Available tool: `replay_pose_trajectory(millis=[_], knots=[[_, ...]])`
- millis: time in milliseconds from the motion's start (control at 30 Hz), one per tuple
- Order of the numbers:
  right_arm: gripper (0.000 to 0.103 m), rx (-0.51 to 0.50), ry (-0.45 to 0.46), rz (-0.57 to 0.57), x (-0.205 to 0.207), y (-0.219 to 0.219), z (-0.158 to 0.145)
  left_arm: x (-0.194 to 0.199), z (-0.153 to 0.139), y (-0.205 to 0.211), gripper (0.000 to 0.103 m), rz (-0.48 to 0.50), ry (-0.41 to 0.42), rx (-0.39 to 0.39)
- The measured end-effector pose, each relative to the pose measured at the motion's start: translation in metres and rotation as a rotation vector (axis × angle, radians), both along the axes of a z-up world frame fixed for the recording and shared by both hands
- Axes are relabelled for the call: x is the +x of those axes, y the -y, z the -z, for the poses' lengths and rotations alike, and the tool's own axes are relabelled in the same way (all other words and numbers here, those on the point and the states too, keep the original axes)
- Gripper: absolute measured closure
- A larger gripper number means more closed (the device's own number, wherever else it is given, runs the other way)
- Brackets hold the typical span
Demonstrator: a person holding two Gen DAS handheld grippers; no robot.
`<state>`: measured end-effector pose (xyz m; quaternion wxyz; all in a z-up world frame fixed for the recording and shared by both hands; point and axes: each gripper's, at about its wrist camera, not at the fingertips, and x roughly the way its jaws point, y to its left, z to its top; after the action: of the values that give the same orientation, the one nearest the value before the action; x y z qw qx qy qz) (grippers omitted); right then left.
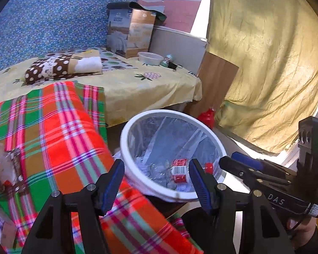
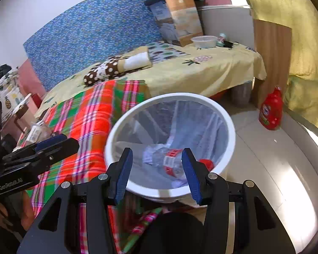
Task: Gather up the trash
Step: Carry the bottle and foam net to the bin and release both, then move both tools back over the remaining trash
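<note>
A white trash bin [image 1: 137, 182] lined with a clear bag stands beside the bed, also in the right wrist view [image 2: 230, 127]. Inside it lies a crushed clear plastic bottle with a red label [image 1: 179, 170] [image 2: 169, 158] and a red cap [image 2: 207, 164]. My left gripper [image 1: 156, 182] is open and empty, just above the bin's near rim. My right gripper [image 2: 156, 173] is open and empty over the bin's near rim; it shows at the right of the left wrist view [image 1: 241, 165]. More wrappers and a bottle [image 2: 37, 132] lie on the plaid blanket at the left.
A plaid blanket [image 1: 59, 131] covers the bed's near end. A polka-dot pillow [image 1: 59, 66], a cardboard box [image 1: 130, 32], a plastic bowl [image 1: 150, 58] and a small jar [image 1: 166, 60] are on the yellow sheet. A red detergent bottle [image 2: 271, 110] stands on the floor by a yellow curtain [image 1: 265, 63].
</note>
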<state>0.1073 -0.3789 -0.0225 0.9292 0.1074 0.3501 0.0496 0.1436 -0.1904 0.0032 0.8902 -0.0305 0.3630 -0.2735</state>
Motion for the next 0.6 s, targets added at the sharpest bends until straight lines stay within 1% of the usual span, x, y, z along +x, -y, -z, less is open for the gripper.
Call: replay_pose_trajectory(millis=[333,600], knots=[[0.053,0.002,0.023,-0.123,-0.005,-0.035,-0.001,-0.027,0.001,-0.046,0.04,-0.106,-0.004,0.019],[0.053,0.009,0.025,-0.214,-0.01,-0.067,0.0,-0.048,0.0,-0.085,0.04,-0.203,0.014,0.028]])
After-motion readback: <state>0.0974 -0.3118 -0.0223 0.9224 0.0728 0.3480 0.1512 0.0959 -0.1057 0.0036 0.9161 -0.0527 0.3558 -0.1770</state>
